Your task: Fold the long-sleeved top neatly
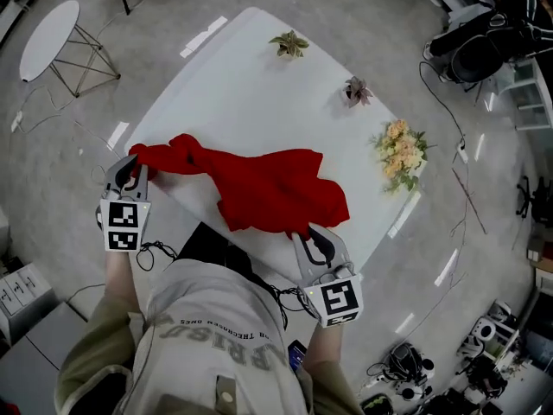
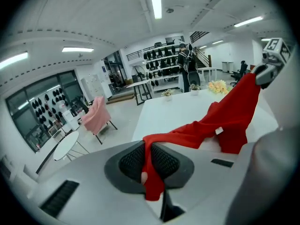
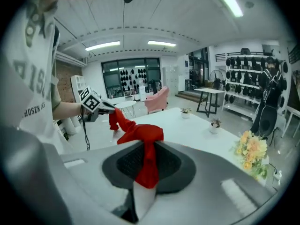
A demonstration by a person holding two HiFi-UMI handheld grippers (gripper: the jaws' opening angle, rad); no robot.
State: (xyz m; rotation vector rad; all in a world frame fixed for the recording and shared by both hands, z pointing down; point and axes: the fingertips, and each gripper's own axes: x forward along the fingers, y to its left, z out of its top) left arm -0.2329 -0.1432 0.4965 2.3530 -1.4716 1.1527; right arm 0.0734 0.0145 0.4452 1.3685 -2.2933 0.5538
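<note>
Left gripper [image 2: 149, 161] first: its fingers [image 2: 131, 161] are pinched together on a fold of the red long-sleeved fabric top [image 2: 234, 111], a tongue of cloth poking out below the dark ribbed pads. Over on the right gripper [image 3: 146, 161] it's the same story. Its fingers [image 3: 166, 163] are clamped on another bunch of the red cloth, with the loose end hanging down between them.

Out from the fingers, the top runs as a red band from one grip to the other. Seen from the left gripper, it climbs away to the right gripper at the upper right. Seen from the right gripper, it trails off to the left gripper near the person's sleeve.

From the head view, the top's wide body spreads and sags just beyond the right fingers. It narrows to a twisted strip that ends at the left fingers. Both grips sit right at the near edge of the white rectangular surface [image 1: 242, 85], the left one at its near corner.

Beyond the cloth there's plenty of bare white room, well out from both sets of fingers. A small green potted plant [image 1: 290, 44] stands by the far edge. A little pot of reddish leaves [image 1: 355, 91] stands farther right. A bunch of yellow and peach flowers [image 1: 399, 154] lies at the right-hand corner, near the body of the top but apart from it.

Off the surface, far out past the left fingers, a round white side table [image 1: 49, 29] stands on the grey floor [image 1: 69, 154].
</note>
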